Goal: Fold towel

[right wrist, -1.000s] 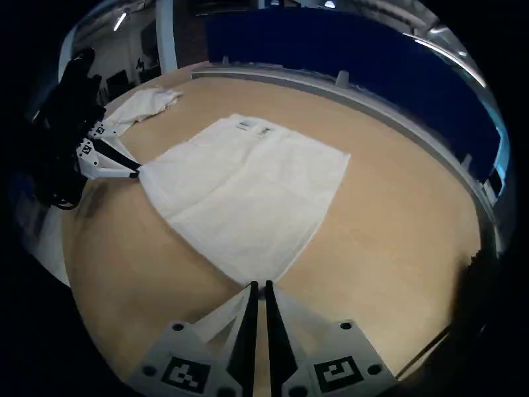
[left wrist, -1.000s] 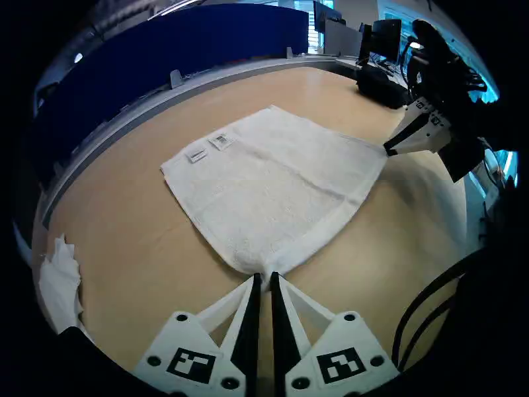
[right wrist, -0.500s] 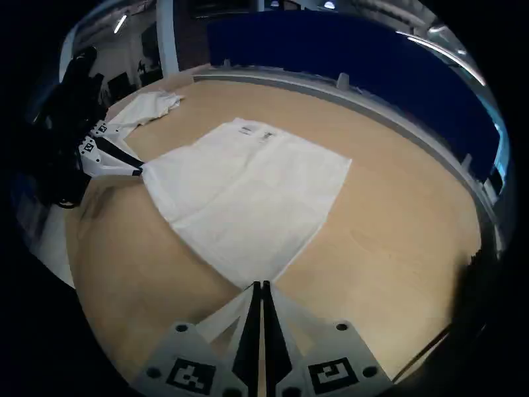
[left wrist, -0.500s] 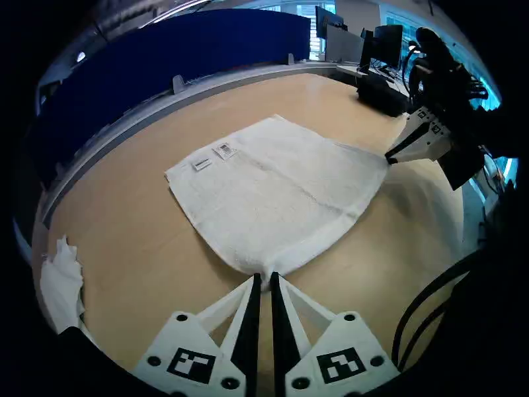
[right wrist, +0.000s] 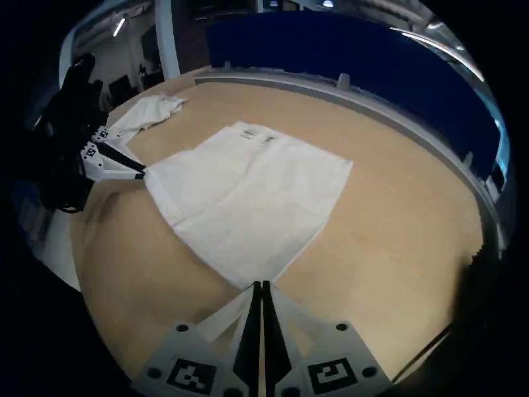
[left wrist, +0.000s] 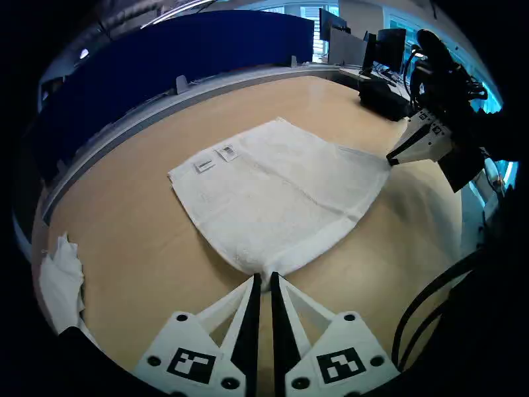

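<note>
Two corners of towel point(left wrist: 278, 192) clamped, one per claw: left claw point(left wrist: 264, 276), right claw point(right wrist: 262, 284), both low; wooden surface point(left wrist: 119, 218) beneath, blue partition point(left wrist: 165, 46) beyond.

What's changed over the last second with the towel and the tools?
The right tool closed its small gap tighter on its towel corner, and both tools seem to have carried the near corners slightly toward the far edge. The left tool keeps its pinch; the towel's far half still lies flat on the table, crumpled cloth unmoved.
</note>
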### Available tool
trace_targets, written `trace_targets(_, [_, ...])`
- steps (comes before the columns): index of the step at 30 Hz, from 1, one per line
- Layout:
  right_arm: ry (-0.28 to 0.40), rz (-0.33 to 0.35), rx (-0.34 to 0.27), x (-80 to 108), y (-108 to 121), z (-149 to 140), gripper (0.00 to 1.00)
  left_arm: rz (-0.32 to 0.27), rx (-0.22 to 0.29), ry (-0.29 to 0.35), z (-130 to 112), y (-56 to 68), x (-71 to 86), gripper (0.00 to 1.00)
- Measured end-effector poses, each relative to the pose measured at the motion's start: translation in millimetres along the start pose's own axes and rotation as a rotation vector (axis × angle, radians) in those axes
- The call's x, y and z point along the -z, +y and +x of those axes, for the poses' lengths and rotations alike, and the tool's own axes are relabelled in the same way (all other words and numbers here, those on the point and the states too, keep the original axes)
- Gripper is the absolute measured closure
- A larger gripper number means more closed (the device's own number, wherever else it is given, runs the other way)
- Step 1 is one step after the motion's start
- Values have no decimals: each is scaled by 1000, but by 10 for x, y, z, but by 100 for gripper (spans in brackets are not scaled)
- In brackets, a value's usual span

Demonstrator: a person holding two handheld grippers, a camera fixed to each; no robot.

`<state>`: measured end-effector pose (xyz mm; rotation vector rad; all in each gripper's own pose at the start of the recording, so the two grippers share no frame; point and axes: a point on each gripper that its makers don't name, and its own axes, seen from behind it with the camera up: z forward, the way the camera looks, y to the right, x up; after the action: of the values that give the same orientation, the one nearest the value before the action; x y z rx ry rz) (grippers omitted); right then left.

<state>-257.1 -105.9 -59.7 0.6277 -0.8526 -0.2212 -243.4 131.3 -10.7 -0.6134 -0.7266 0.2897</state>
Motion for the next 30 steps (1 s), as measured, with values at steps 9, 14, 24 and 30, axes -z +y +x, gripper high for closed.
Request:
trace_targets(9, [26, 10, -1, 175, -51, 155, 98, -1, 38, 6, 85, 46, 150, 89])
trace_targets(14, [51, 20, -13, 332, -114, 280, 98, -14, 81, 3, 141, 137, 318, 89])
trace_targets(24, [62, 28, -30, 681, -208, 370, 98, -51, 136, -28, 154, 339, 683, 89])
trace_targets(30, [53, 32, -42, 771, -244, 314, 98, -67, 149, -41, 107, 401, 797, 89])
